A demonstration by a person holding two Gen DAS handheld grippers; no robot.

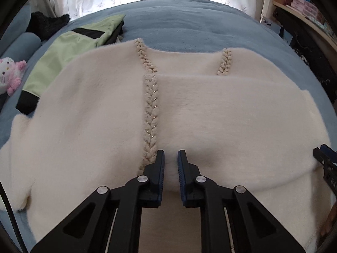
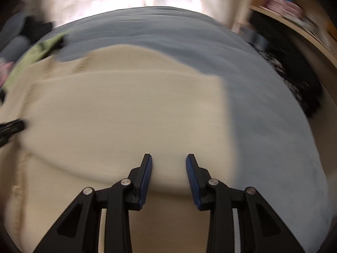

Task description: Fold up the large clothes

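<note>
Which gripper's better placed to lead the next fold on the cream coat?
Probably both together, left leading: left gripper is pinched on the cream coat hem beside the braided trim. Right gripper straddles the hem nearer the coat's side edge; its view is blurred.

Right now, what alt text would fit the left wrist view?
A fluffy cream garment with braided trim lies partly folded on a blue bed, its near hem pinched in the left claw. A green jacket and a plush toy lie behind.
</note>
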